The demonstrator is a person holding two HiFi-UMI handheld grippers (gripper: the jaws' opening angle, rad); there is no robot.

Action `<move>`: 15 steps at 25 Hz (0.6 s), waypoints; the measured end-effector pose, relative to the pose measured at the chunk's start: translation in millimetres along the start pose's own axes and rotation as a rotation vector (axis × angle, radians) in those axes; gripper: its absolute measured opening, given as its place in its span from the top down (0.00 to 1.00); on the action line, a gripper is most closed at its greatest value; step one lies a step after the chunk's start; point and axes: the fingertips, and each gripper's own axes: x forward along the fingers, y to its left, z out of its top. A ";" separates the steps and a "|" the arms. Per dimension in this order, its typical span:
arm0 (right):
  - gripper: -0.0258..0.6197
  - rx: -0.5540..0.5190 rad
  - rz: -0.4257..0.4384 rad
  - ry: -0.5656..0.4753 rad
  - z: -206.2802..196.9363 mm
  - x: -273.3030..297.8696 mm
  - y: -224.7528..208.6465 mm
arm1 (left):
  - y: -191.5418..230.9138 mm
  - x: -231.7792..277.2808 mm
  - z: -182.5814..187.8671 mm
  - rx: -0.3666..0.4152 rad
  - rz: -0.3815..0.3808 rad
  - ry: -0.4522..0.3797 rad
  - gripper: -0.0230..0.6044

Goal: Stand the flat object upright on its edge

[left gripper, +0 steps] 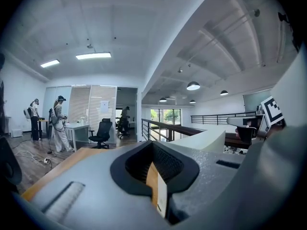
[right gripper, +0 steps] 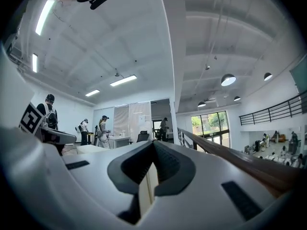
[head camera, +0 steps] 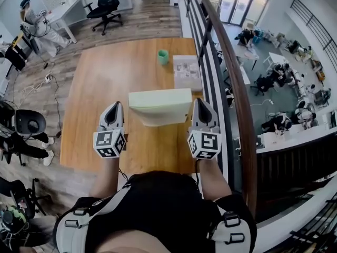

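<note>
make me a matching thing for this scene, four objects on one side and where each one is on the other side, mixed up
Things:
1. flat object
2. green cup
3. white box
4. black office chair

Places:
a. on the floor beyond the table
b. at the table's right edge, by the railing
c. clamped at its ends by the left gripper and right gripper
d. on the table, just left of the white box

Pairs: 1-c, 2-d, 3-b, 4-a

This is an open-plan office on a mezzanine. It has a wooden worktop (head camera: 89, 99), swivel chairs (head camera: 107, 4), a white desk (head camera: 66, 10) and a railing (head camera: 234, 94) overlooking people (head camera: 274, 80) seated at desks below.
</note>
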 end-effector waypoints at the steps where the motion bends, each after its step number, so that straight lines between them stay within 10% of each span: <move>1: 0.95 -0.002 0.002 0.002 0.6 0.1 2.1 | -1.7 -1.8 0.5 0.000 0.004 0.000 0.96; 15: 0.95 0.014 0.001 0.018 -0.2 0.4 1.6 | -12.1 -5.6 10.6 0.009 -0.006 -0.007 0.96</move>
